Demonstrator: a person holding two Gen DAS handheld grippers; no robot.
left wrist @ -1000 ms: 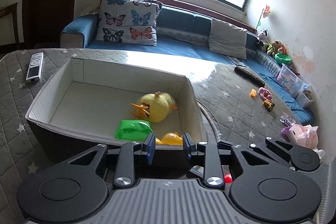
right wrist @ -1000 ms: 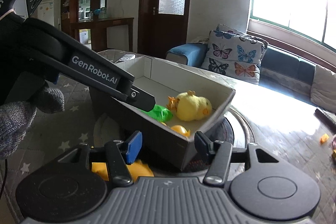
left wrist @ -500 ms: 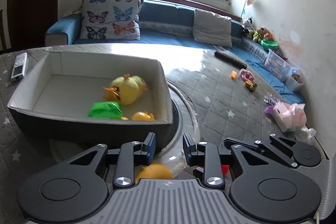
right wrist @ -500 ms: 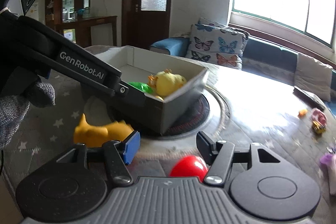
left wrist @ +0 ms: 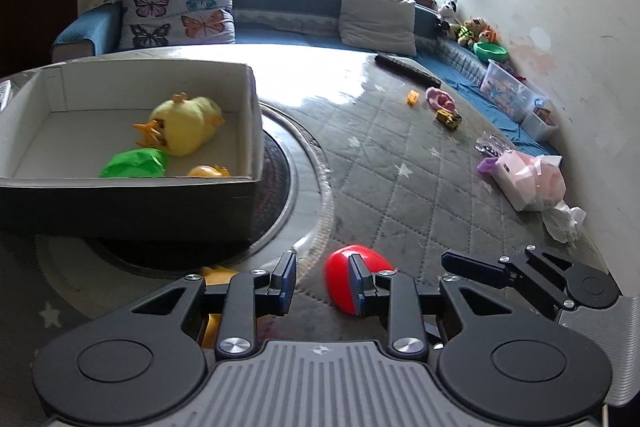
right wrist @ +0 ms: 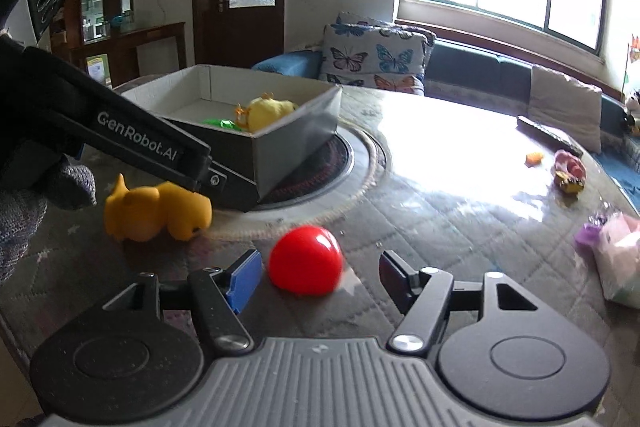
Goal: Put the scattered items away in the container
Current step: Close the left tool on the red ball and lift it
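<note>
Right gripper, jaws just widening and apart, frames the untouched red ball at lower centre; left gripper apart, empty, beside box.

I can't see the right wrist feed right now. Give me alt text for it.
The right gripper, fingers apart and just opening wider, faces a red ball lying on the quilted table, not yet between its fingers. To the left lies a yellow toy animal under the left gripper's arm, with the box of toys behind.
</note>
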